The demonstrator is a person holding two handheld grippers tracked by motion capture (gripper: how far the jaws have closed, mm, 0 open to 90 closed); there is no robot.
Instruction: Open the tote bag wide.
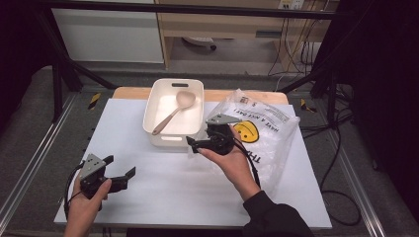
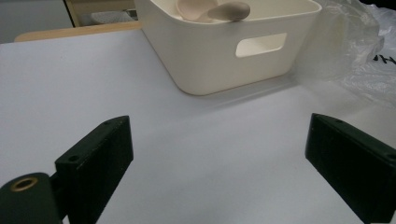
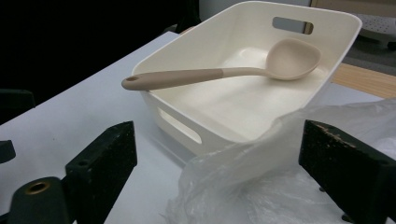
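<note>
Fingers (image 3: 348, 165) of the right gripper (image 1: 213, 140) stand spread over the near edge of a clear plastic bag (image 1: 267, 133), gripping nothing, on the white surface (image 1: 163, 173) just right of a cream tub (image 1: 174, 116). A beige ladle (image 1: 173, 112) lies in the tub, its handle resting on the rim. Spread too and empty, the left gripper (image 1: 118, 173) is held low, well apart, at the surface's near left.

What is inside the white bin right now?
The bin holds one beige ladle: bowl at the far end, handle resting on the near rim and poking out. The rest of the floor looks bare; the corner behind the plastic bag is hidden.
</note>
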